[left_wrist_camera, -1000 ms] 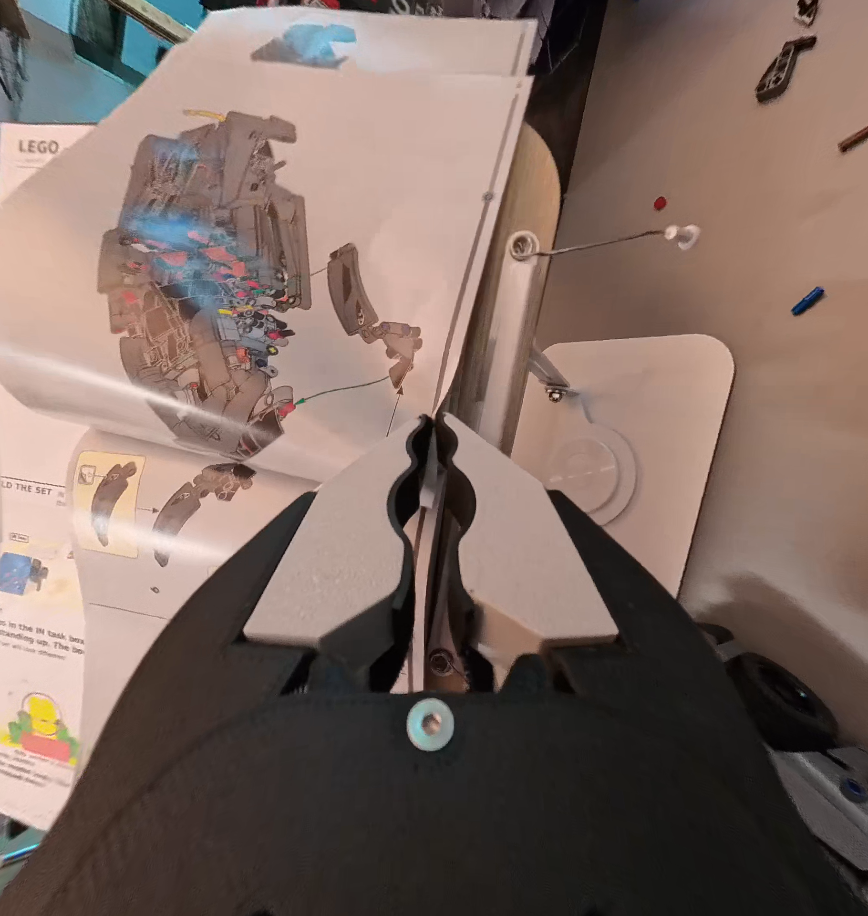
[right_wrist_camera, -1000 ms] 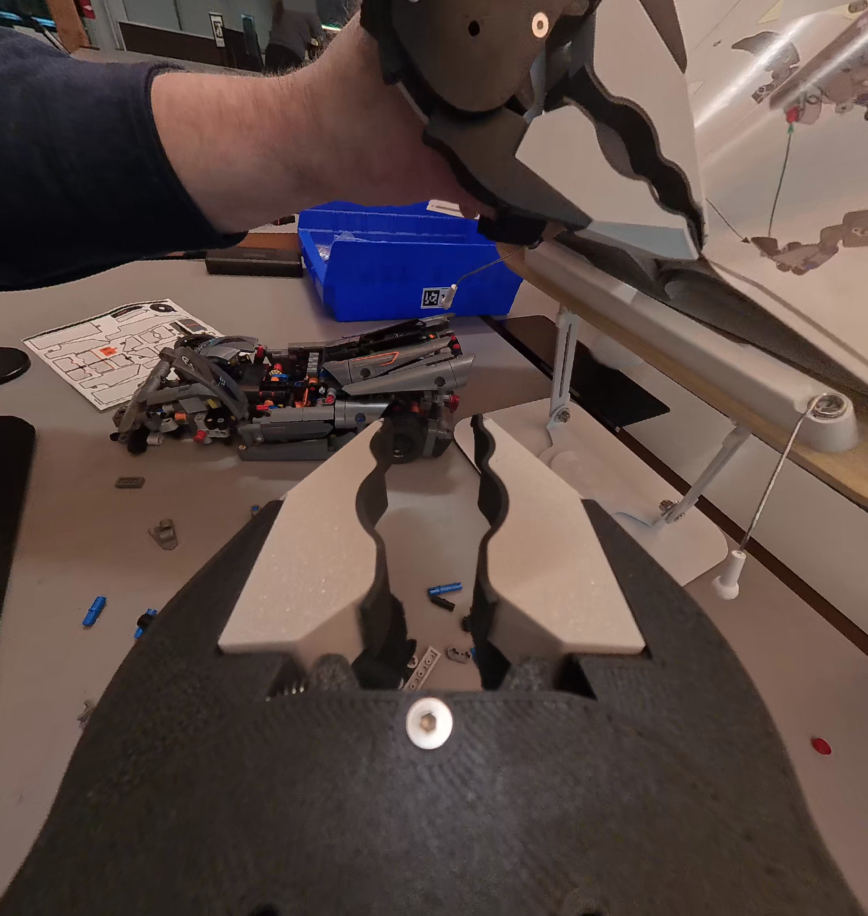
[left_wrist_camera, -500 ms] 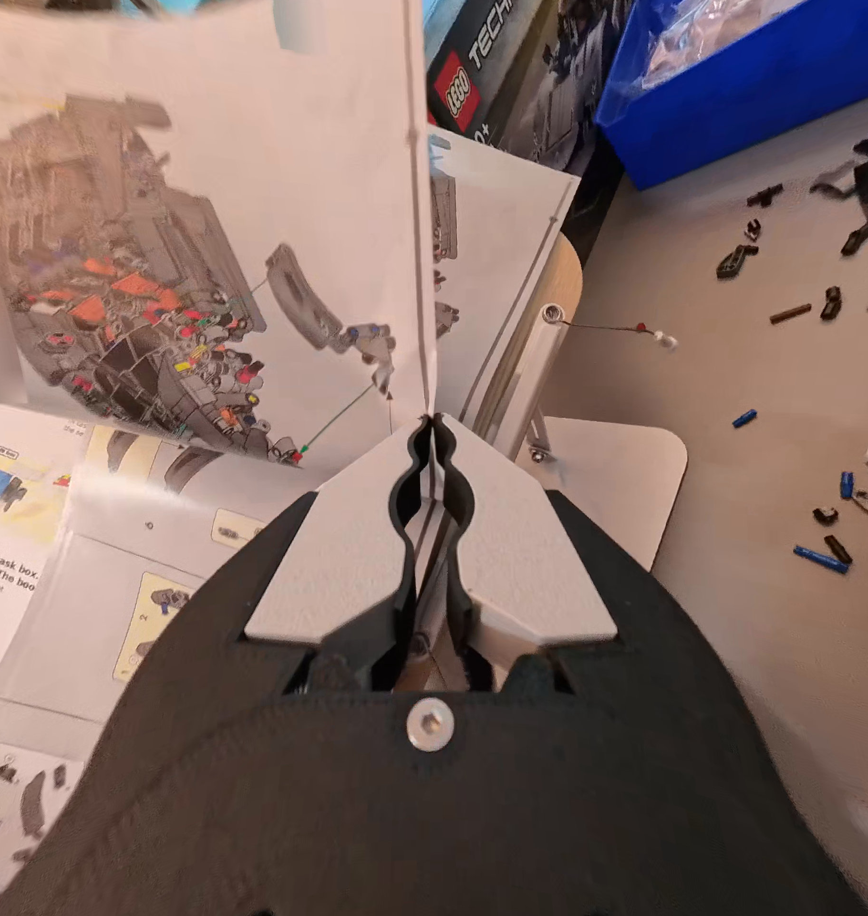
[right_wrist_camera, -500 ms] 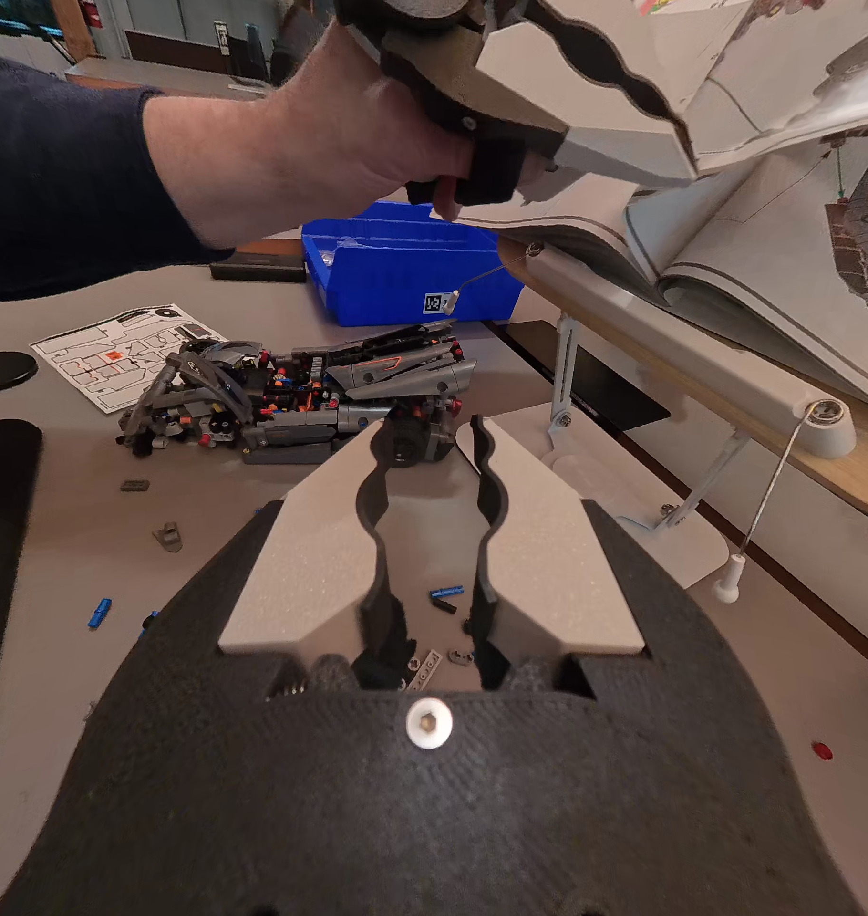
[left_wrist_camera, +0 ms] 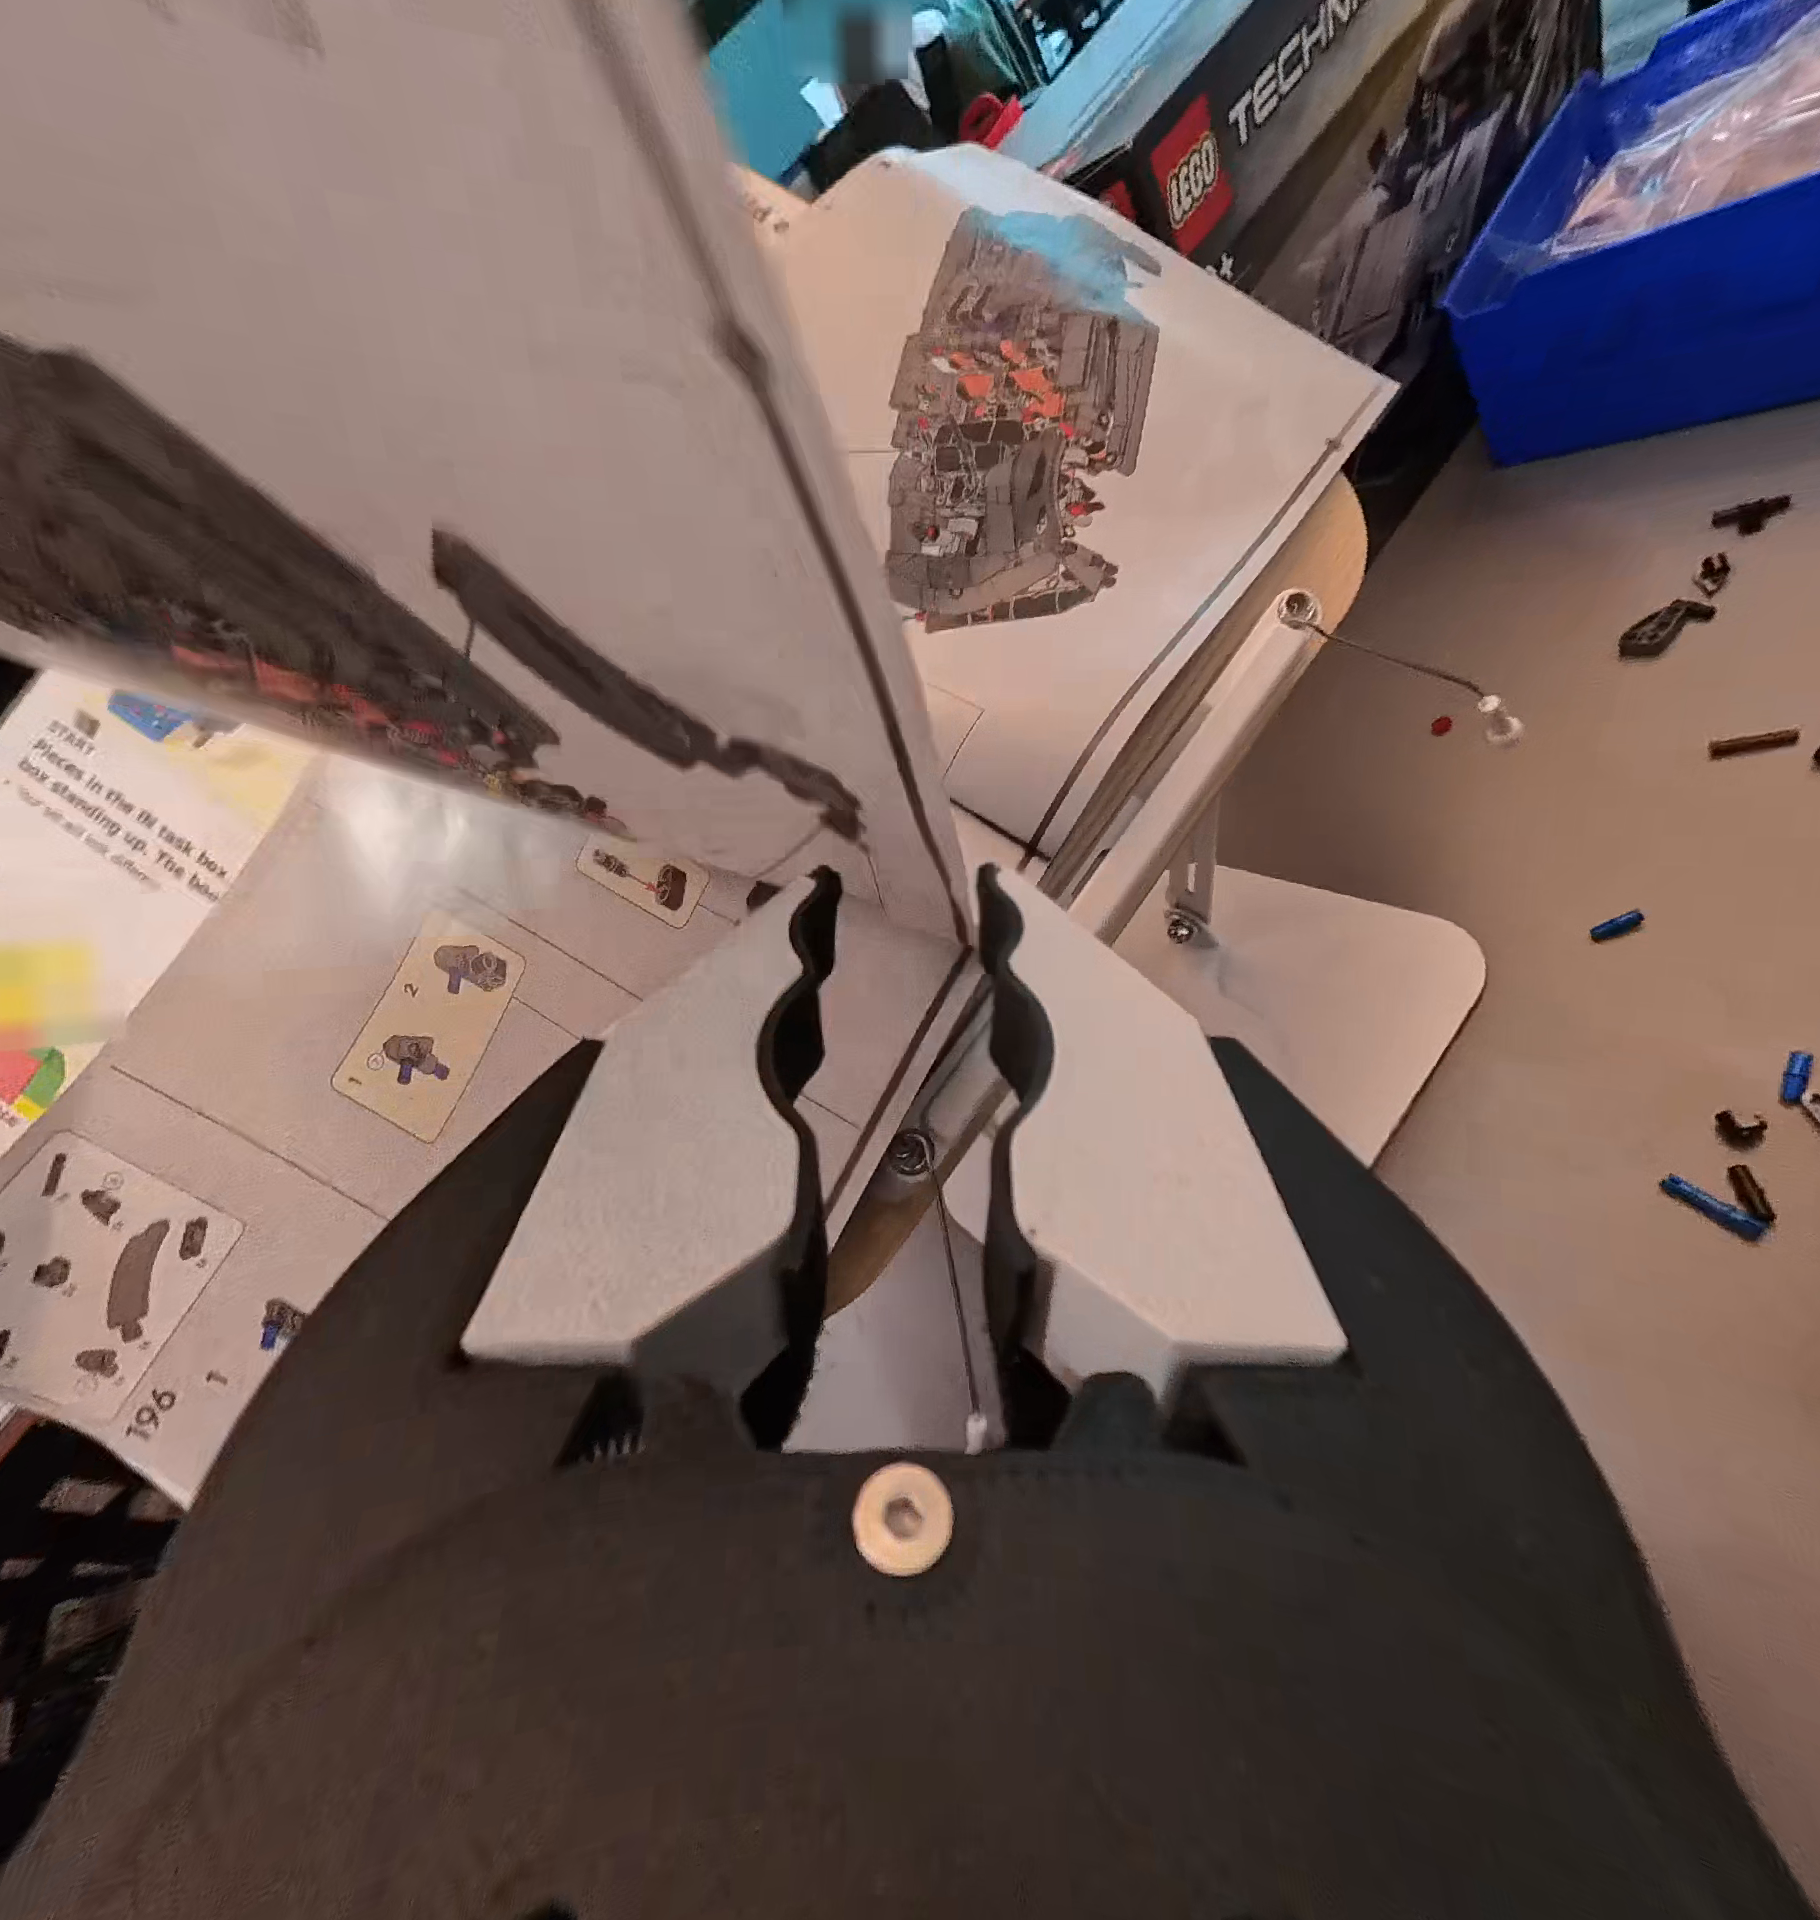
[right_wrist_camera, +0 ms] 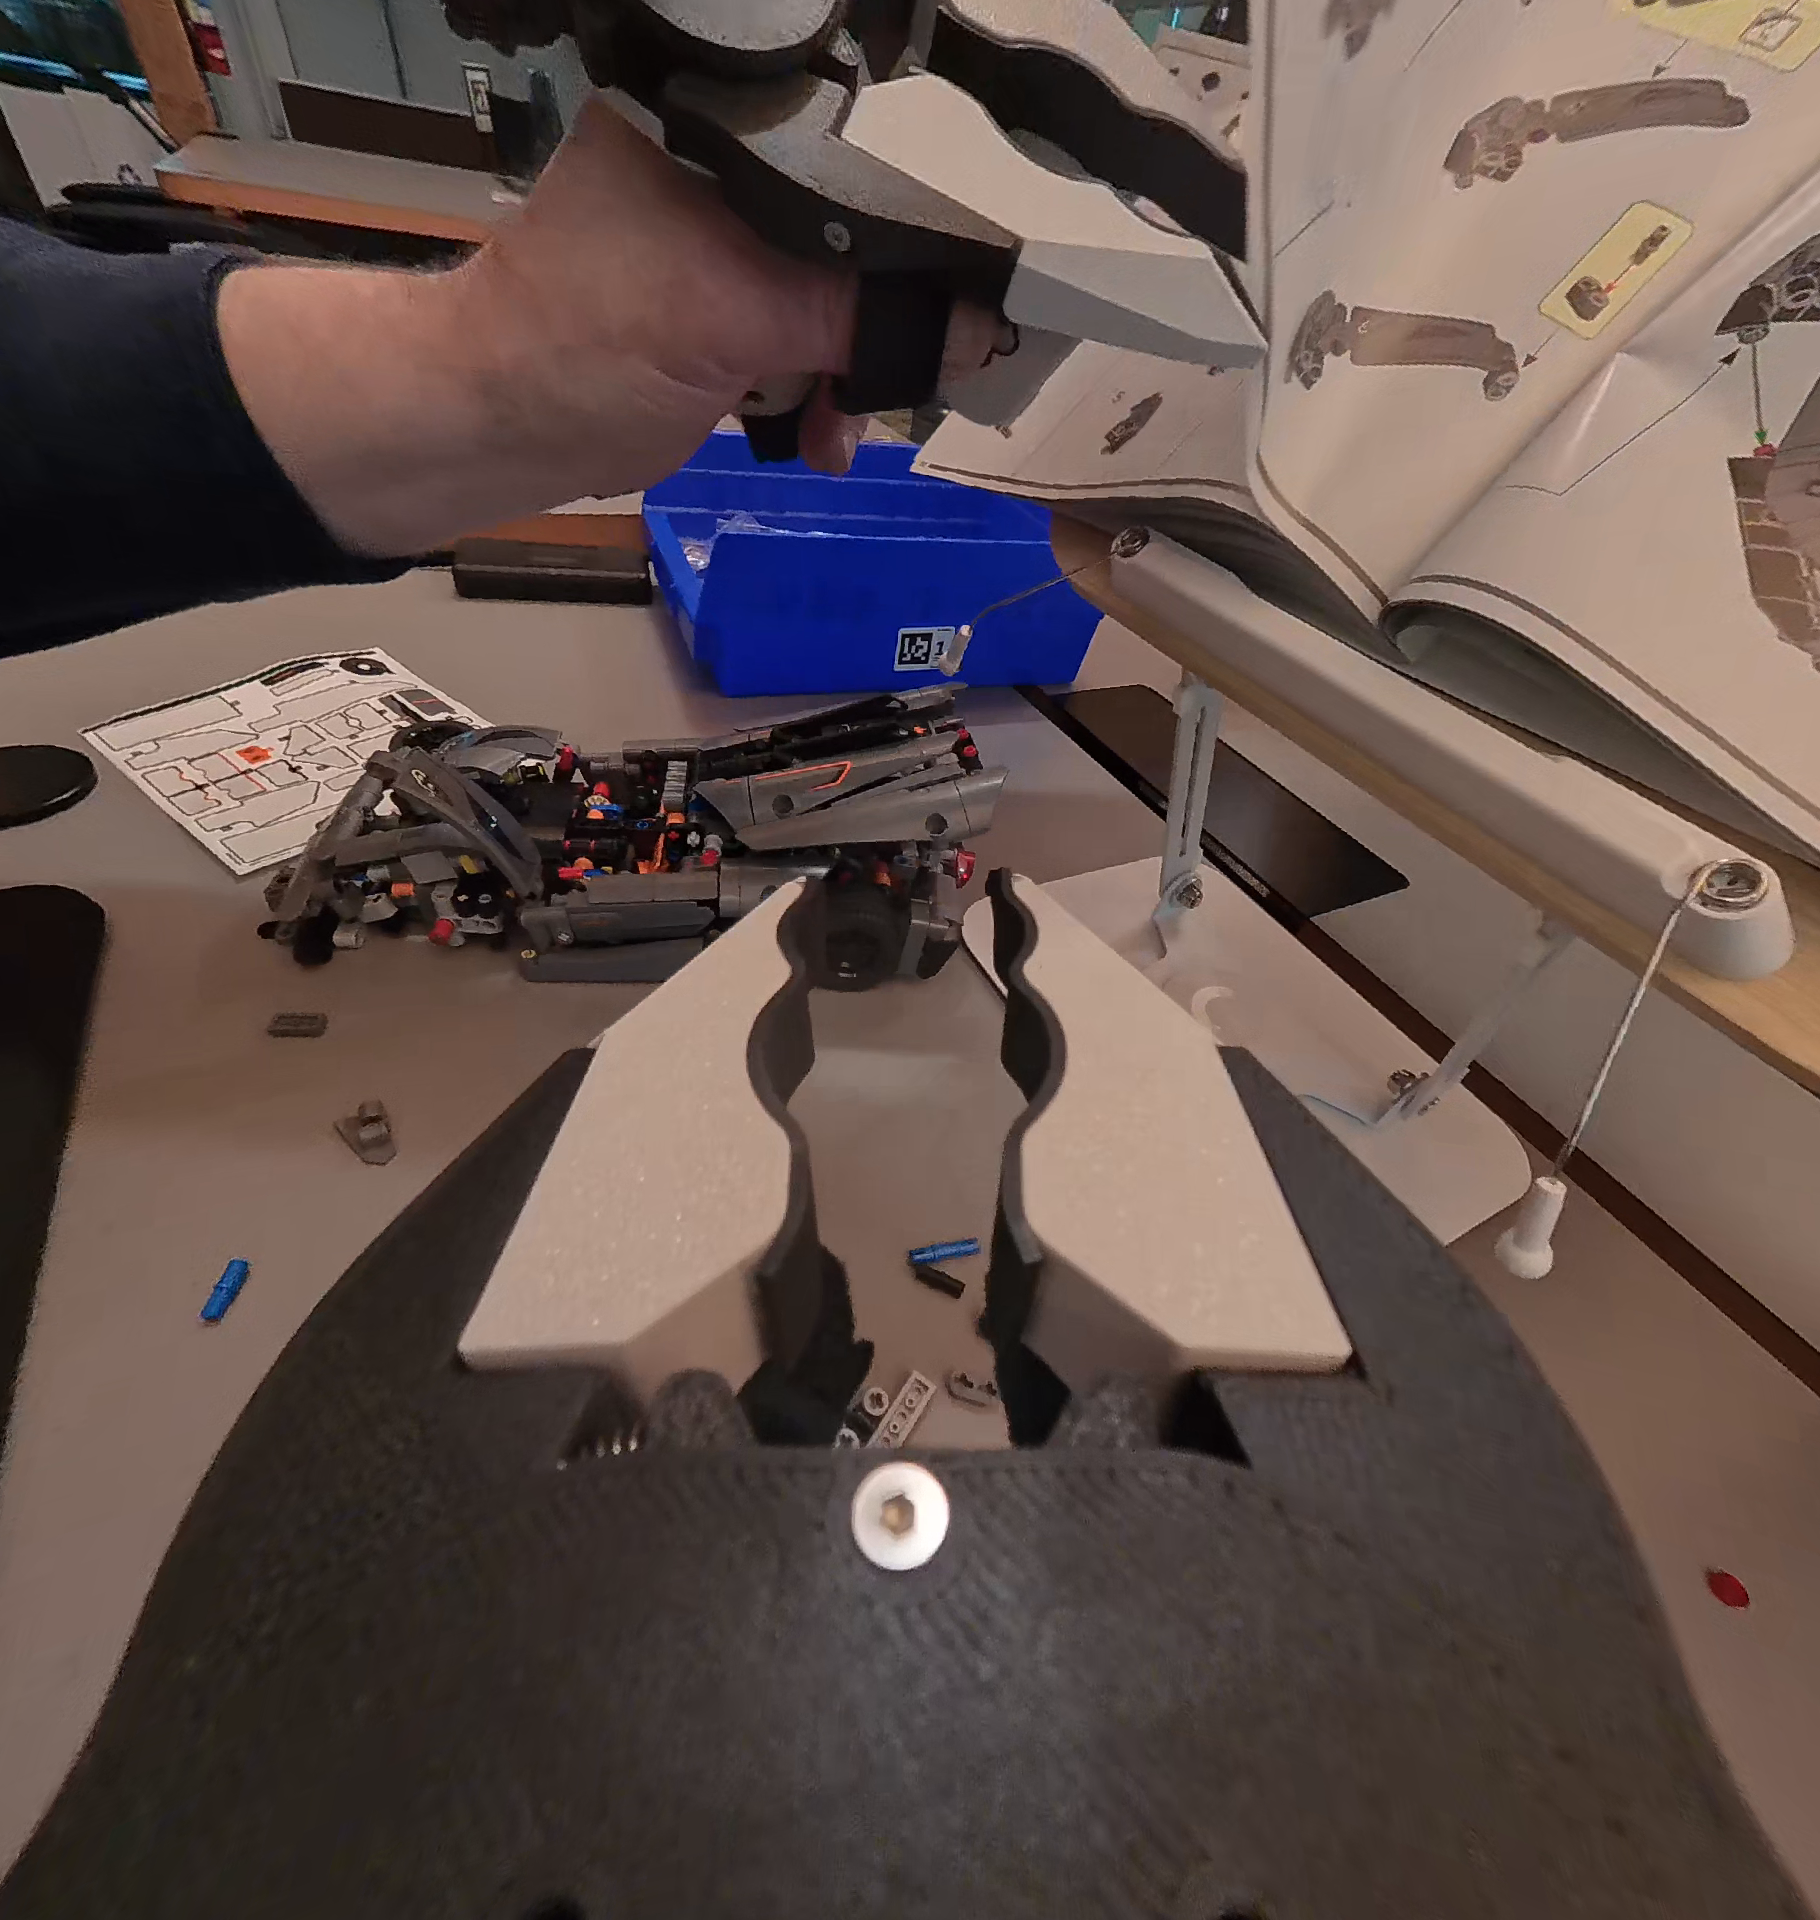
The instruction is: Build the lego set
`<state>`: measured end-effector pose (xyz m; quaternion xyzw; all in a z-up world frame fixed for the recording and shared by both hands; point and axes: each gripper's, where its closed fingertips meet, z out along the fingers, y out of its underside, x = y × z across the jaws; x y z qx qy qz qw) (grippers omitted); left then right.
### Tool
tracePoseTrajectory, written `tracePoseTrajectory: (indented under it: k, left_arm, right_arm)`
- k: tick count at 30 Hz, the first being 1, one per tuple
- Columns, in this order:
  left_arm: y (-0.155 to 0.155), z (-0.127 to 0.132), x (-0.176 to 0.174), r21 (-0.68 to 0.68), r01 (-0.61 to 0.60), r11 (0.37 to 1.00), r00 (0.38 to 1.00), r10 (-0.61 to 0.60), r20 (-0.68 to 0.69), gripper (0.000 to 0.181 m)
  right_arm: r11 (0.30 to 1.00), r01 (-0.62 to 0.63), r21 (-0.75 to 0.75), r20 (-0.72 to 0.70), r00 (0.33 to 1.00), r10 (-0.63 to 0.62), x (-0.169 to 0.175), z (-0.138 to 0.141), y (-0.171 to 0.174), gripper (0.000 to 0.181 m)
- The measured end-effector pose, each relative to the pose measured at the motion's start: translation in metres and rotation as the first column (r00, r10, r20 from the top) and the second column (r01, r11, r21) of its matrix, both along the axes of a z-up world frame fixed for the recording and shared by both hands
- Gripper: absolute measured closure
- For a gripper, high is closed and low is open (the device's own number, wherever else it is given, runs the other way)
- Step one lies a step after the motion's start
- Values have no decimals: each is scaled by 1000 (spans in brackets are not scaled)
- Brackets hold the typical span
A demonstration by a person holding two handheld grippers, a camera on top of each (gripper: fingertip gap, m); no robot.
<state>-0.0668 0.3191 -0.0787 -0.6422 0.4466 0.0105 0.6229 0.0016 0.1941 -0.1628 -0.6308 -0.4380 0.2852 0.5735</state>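
Left wrist view: left gripper (left_wrist_camera: pixel 906 904) spread, jaws apart around the lower edge of a raised page (left_wrist_camera: pixel 532 436) of the instruction booklet (left_wrist_camera: pixel 1072 436), page edge against the right finger, not pinched; booklet propped on a white stand (left_wrist_camera: pixel 1332 997); loose pieces (left_wrist_camera: pixel 1716 1205) scattered right on the table (left_wrist_camera: pixel 1612 1455). Thin, floppy paper, probably easy to crease or tear: best taken at the free corner. Right wrist view: right gripper (right_wrist_camera: pixel 901 899) spread and empty, low over the table; half-built lego car (right_wrist_camera: pixel 636 831) just beyond the fingertips, blue bin (right_wrist_camera: pixel 864 582) farther off, sticker sheet (right_wrist_camera: pixel 251 748) far left. Car likely rigid but fragile at its panels; chassis the safer hold.
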Motion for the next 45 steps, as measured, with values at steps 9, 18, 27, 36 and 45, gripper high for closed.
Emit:
tracePoseTrajectory:
  k: [9, 18, 27, 36, 45]
  left_arm:
    - [-1, -12, 8, -61, -77, 995, 994, 81, 70, 127]
    - [-8, -17, 28, -109, -85, 990, 990, 96, 101, 106]
    - [-34, -7, 36, -126, -30, 992, 993, 45, 112, 93]
    - [-84, 20, 17, -123, 11, 992, 997, -2, 73, 98]
    - [-116, 14, -48, -129, -80, 988, 997, 82, 7, 101]
  right_arm:
    - [1000, -5, 1, -5, 1000, 5, -1, 1, -2, 152]
    - [1000, -10, -3, 0, 1000, 10, -2, 0, -2, 152]
    - [1000, -18, -6, 9, 1000, 18, -4, -3, -3, 152]
    - [1000, -25, -6, 11, 1000, 26, -5, -2, -5, 152]
    - [999, -33, -5, 22, 999, 33, -9, -4, -7, 152]
